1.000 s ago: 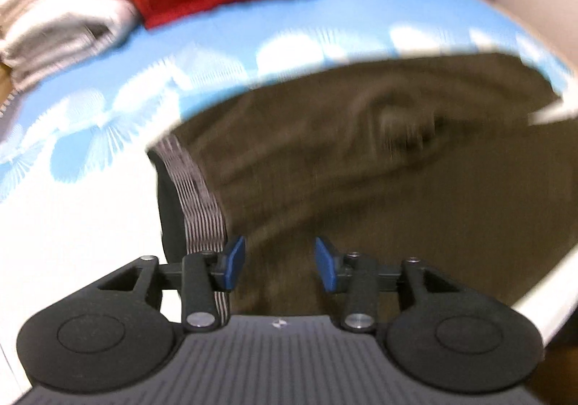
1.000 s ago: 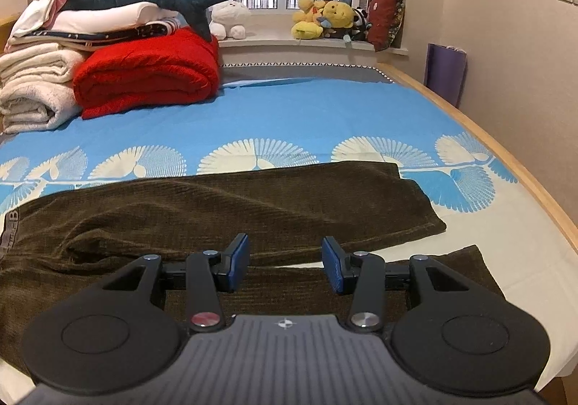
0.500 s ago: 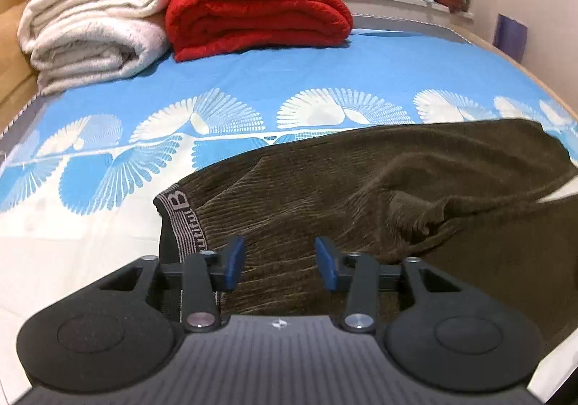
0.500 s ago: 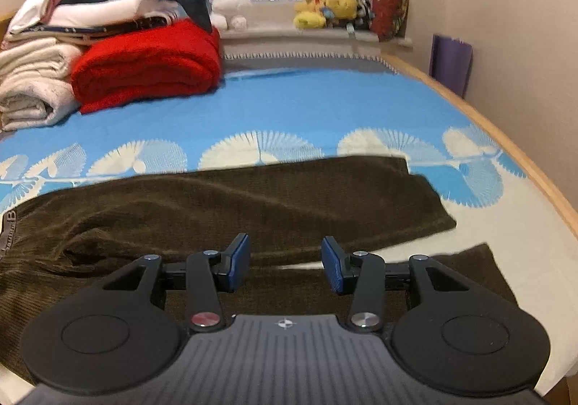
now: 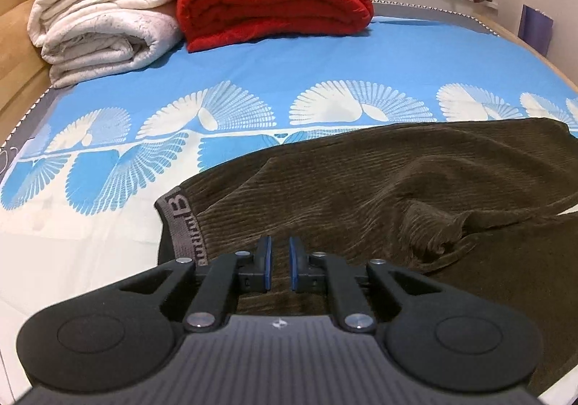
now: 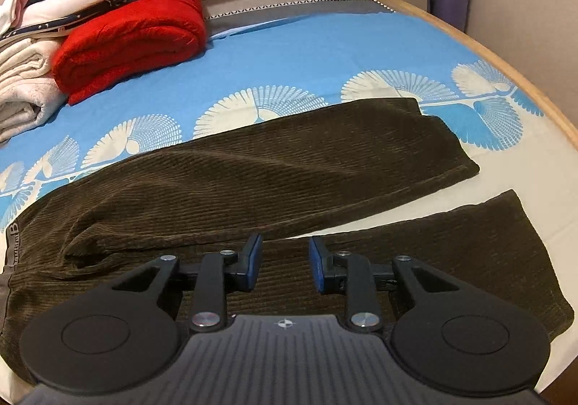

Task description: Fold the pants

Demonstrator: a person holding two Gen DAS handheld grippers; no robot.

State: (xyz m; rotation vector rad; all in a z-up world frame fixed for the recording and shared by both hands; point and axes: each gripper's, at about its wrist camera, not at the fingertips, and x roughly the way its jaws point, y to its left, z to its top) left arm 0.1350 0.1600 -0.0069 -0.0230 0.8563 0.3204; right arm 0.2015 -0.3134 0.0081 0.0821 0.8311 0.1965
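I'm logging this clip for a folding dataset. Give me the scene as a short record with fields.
surface: bed sheet, blue with white fan print
garment: brown pants, laid out, legs apart, not yet folded
waistband: grey band, at the left end
left tongs: nearly closed over the fabric near the waistband; whether they pinch it cannot be told
right tongs: open above the near leg
background: red blanket, white blankets
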